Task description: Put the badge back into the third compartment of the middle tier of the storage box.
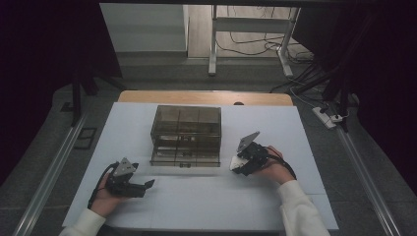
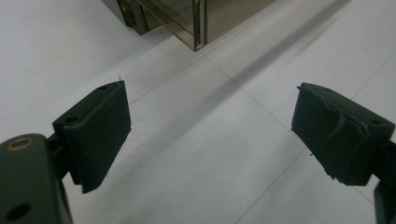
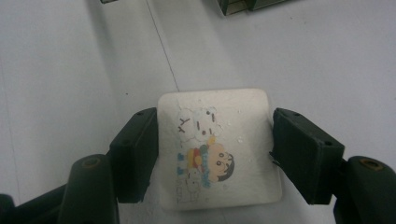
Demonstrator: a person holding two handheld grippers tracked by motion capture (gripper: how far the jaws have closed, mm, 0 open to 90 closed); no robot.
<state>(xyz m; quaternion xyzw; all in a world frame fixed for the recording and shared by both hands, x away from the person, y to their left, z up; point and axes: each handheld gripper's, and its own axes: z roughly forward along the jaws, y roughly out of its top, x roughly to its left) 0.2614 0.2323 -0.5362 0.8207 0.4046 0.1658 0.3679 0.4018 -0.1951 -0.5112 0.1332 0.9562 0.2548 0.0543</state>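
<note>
Table: white sheet over the top, wooden edge showing at the far side. Grey floor around it, cables and a desk frame beyond.

Box: smoky see-through drawer unit, mid-table toward the far half, between the two hands. One corner of it shows at the top of the left gripper view.

Right hand: rests on the table just right of the box, white sleeve coming in from the bottom edge, wrist angled inward toward the box.

Left hand: low on the table at the near left, well apart from the box, holding its tool roughly level and pointing right.

Right gripper: jaws partly closed on either side of a white square pad with a cartoon print. Left jaw touches the pad's edge; right jaw sits at or just beside the other edge, contact there cannot be told for sure. Pad lies flat on the table, just right of the box's near corner.

Left gripper: jaws wide apart, nothing between them, bare table sheet beneath
</note>
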